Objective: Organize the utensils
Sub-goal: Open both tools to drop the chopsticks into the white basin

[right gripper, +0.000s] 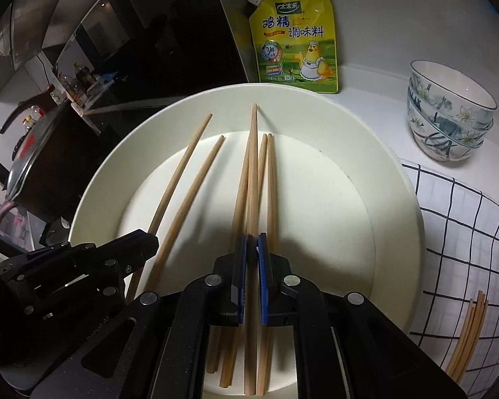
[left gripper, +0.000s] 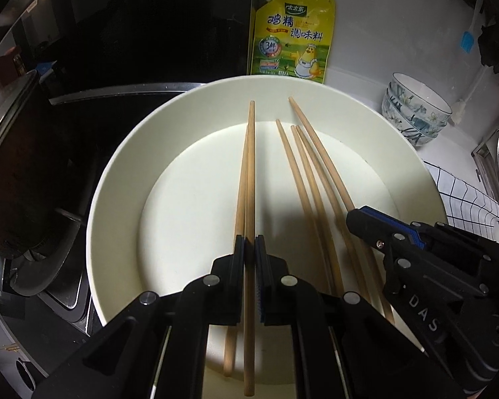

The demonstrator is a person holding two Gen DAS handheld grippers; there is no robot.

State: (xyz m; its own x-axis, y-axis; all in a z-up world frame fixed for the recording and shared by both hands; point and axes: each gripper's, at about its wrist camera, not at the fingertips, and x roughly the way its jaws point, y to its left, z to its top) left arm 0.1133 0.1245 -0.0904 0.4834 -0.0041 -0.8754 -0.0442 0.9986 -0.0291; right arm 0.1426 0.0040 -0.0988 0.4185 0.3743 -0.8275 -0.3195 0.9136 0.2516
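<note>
**A:** What surrounds the plate (left gripper: 116, 179) on your side?

**B:** I see a yellow seasoning pouch (left gripper: 291, 38) standing against the wall behind it, stacked flowered bowls (left gripper: 415, 109) to the right, a checked cloth (right gripper: 465, 232) on the counter (right gripper: 366, 76) beside the rim, and a dark pot (left gripper: 26, 166) on the stove to the left. More chopsticks (right gripper: 467, 339) lie on the cloth, near the lower right.

**A:** Anything blocking the fingers?

**B:** Only the two grippers crowding each other over the near rim; the loose chopsticks lie close alongside the ones I hold.

**A:** How do the chopsticks lie?

**B:** All run lengthwise away from me, thin tips toward the pouch, thick ends over the near rim. Two are on the left, three fanned on the right.

**A:** And the grippers?

**B:** My left gripper (left gripper: 249, 246) reaches forward, level over the plate, its fingers pinching one chopstick (left gripper: 249, 199) that sits above its neighbour. My right gripper (right gripper: 252, 246) sits just beside it, fingers closed around another chopstick (right gripper: 252, 183) in the middle of the right group.
</note>
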